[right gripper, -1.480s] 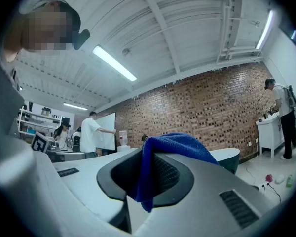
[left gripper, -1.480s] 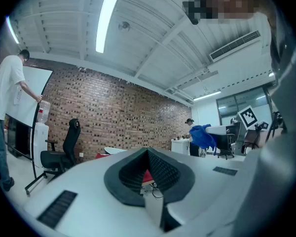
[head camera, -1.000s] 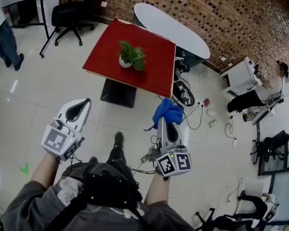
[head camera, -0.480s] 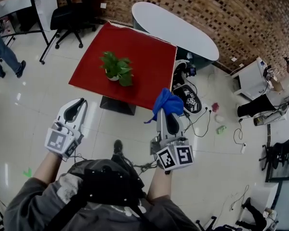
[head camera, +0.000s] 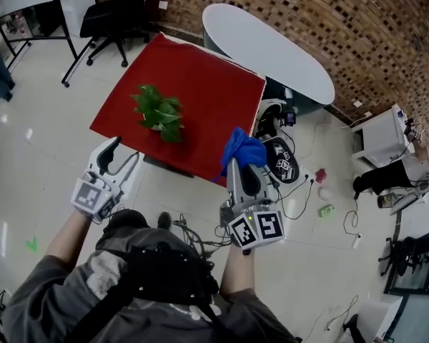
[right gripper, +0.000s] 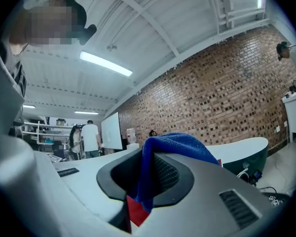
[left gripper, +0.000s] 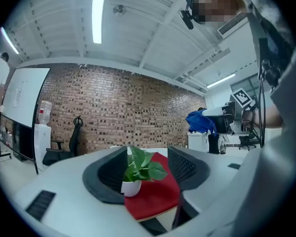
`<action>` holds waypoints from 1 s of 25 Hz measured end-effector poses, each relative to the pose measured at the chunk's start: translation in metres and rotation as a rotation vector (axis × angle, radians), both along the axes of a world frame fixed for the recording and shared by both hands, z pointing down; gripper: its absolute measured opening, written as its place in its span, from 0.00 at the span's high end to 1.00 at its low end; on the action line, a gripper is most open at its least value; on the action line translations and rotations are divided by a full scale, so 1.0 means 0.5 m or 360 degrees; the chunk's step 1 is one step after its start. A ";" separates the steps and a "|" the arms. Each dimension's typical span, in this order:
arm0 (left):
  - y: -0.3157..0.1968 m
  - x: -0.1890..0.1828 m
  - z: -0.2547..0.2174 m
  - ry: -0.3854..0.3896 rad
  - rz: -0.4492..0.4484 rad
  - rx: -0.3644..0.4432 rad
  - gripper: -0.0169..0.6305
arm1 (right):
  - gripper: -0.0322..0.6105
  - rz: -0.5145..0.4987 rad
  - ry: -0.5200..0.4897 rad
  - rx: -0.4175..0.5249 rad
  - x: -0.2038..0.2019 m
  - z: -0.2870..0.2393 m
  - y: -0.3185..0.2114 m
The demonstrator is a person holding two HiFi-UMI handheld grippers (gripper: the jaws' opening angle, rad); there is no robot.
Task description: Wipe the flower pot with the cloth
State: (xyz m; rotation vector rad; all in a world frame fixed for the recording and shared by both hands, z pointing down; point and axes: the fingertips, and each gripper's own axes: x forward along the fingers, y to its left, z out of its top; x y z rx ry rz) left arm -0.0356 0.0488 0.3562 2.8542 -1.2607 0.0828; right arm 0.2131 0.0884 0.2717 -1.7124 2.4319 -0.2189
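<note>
The person has walked up to the square red-topped bench (head camera: 207, 77), so both claws now hang just short of its near edge instead of well back over the floor. The left claw (head camera: 121, 152) has just been opening its jaws; they stand partly apart with nothing between them, the plant only showing far off through the gap. The right claw (head camera: 242, 164) is clamped on the bunched blue cloth (head camera: 243, 148), which spills over its tips.

The small white flower pot (left gripper: 130, 187) with its green leafy plant stands near the middle of the bench, well apart from both claws. As I judge it, wiping has not begun: the cloth is in hand, but reaching, steadying the pot and rubbing it down are all left.

Nothing stands on the bench between claws and pot, though the leaves overhang it from above. A long white oval table (head camera: 272, 48) stands behind, a black office chair (head camera: 104, 20) off to the left, and loose cables (head camera: 293, 174) lie on the floor by the bench's right corner, near the person's feet.
</note>
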 end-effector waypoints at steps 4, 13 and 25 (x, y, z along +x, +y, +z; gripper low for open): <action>-0.069 0.033 0.071 -0.0078 0.0031 -0.0061 0.44 | 0.87 -0.0039 -0.0024 -0.0088 0.006 0.057 -0.065; -0.276 0.055 0.217 -0.0152 0.0138 -0.0133 0.31 | 0.87 -0.0080 0.0039 -0.0297 -0.030 0.213 -0.251; -0.398 0.085 0.344 -0.0201 0.0343 -0.0267 0.31 | 0.87 -0.0388 0.0226 -0.0463 -0.119 0.420 -0.481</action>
